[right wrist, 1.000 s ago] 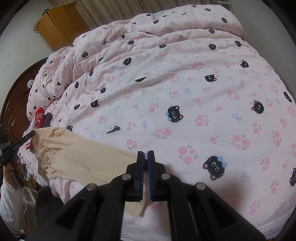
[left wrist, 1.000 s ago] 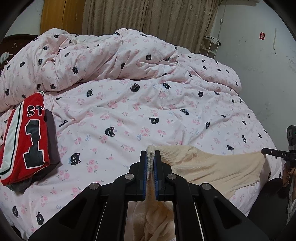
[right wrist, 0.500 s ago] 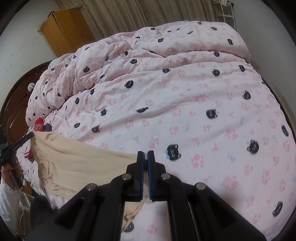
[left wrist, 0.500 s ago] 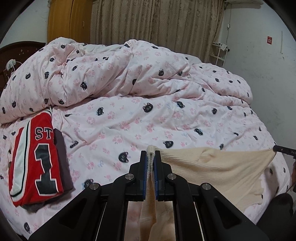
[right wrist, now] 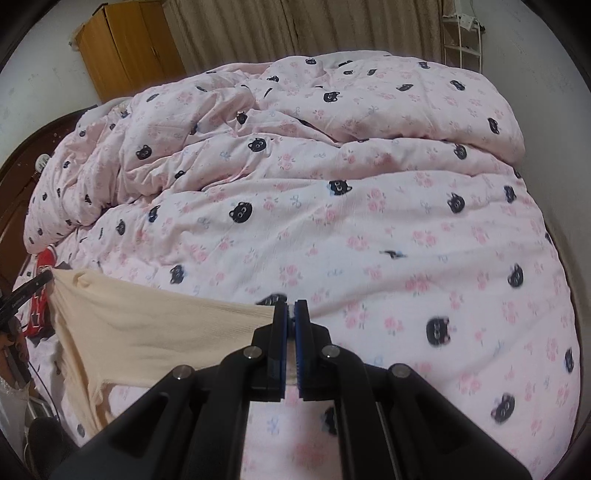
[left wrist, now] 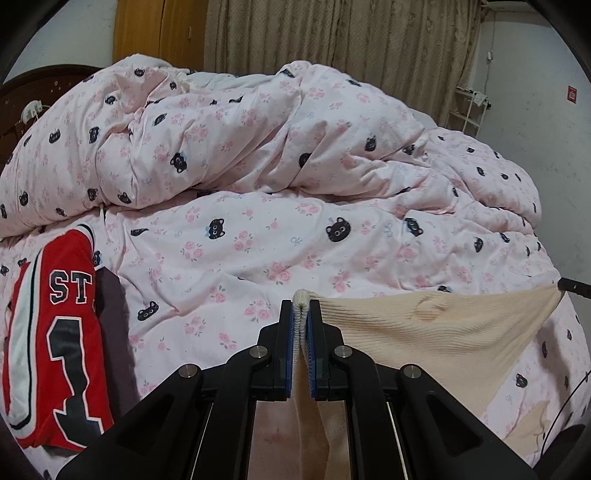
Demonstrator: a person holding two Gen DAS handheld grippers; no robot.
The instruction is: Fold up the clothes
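A cream ribbed knit garment [left wrist: 436, 332] hangs stretched between my two grippers above the bed's near edge. In the left wrist view my left gripper [left wrist: 303, 310] is shut on one bunched corner, and cloth trails down between the fingers. The far corner runs to the other gripper's tip [left wrist: 572, 286] at the right edge. In the right wrist view my right gripper [right wrist: 290, 314] is shut on the cream garment [right wrist: 155, 325], which stretches left to the left gripper's tip [right wrist: 35, 284].
A folded red jersey [left wrist: 55, 332] marked ST 1 lies on a dark garment [left wrist: 114, 325] at the bed's left. A bunched pink cat-print duvet [left wrist: 258, 147] fills the back. A wooden wardrobe [right wrist: 125, 40], curtains and a white shelf [right wrist: 461, 33] stand behind.
Both grippers have moved back from the bed with the cream garment, and it now hangs tauter between them. The bed looks farther away in both views.
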